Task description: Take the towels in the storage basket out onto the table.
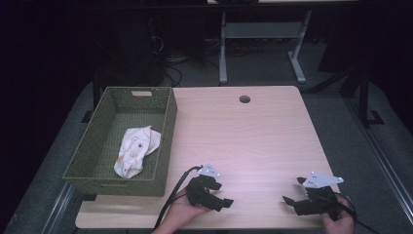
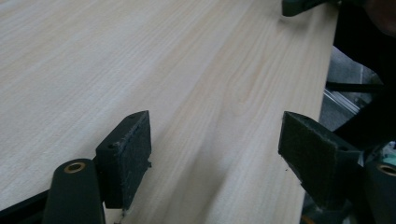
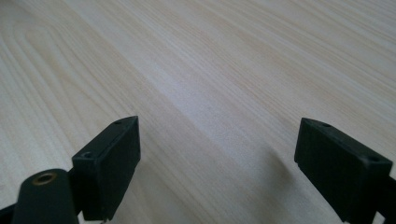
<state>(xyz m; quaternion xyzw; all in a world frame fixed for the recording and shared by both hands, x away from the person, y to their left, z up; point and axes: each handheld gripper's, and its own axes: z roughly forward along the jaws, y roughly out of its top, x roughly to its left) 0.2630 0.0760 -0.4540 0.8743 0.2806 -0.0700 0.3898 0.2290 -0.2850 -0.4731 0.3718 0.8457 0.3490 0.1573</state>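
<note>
Low at the near edge, left gripper (image 1: pixel 221 194) and right gripper (image 1: pixel 291 195) fingers spread; hands cut off

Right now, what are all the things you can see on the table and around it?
basket: one, green woven, left side of the table.
cloth: one, white with small marks, crumpled inside the basket.
table: one, light wood, with a round hole near its far edge.
desk frame: one, grey legs, on the floor behind the table.
left hand-held gripper: one, black with a grey plate, near edge of the table, jaws apart, empty.
right hand-held gripper: one, black with a grey plate, near right edge, jaws apart, empty.
hands: two, at the bottom, each holding a gripper.
</note>
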